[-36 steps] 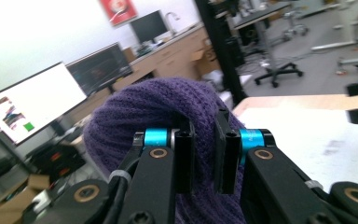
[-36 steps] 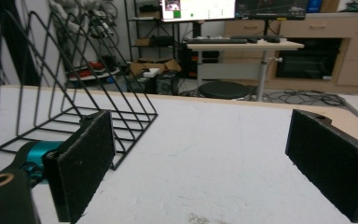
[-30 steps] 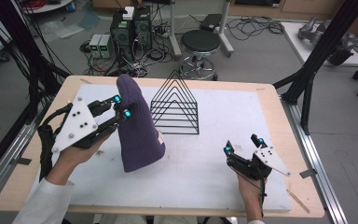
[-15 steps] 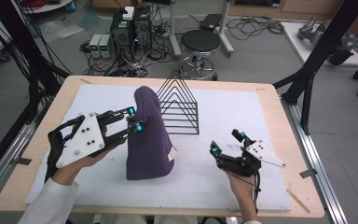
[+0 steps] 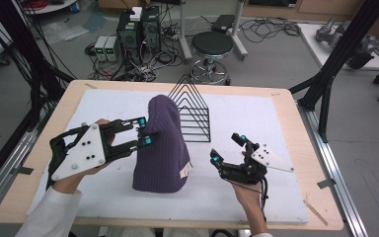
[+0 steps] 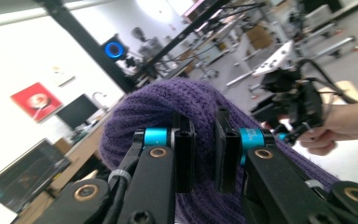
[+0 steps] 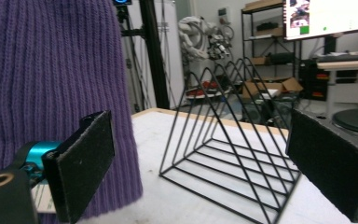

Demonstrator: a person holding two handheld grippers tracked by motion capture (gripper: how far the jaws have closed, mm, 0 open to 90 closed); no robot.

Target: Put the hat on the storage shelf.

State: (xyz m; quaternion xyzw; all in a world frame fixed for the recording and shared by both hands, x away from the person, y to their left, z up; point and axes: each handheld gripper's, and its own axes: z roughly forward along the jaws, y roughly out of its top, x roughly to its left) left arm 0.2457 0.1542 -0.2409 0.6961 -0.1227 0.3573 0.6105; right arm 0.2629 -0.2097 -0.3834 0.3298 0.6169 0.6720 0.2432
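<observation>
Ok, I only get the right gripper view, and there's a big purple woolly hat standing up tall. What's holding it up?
Observer: The left hand-held gripper pinches the purple hat near its top, jaws shut on the knit.
Operator: Is my hand-held gripper touching the hat?
Observer: No. In the high view the right hand-held gripper sits to the hat's right, apart from it, jaws open.
Operator: Where's the wire rack?
Observer: The wire rack stands just behind the hat, on the white mat.
</observation>
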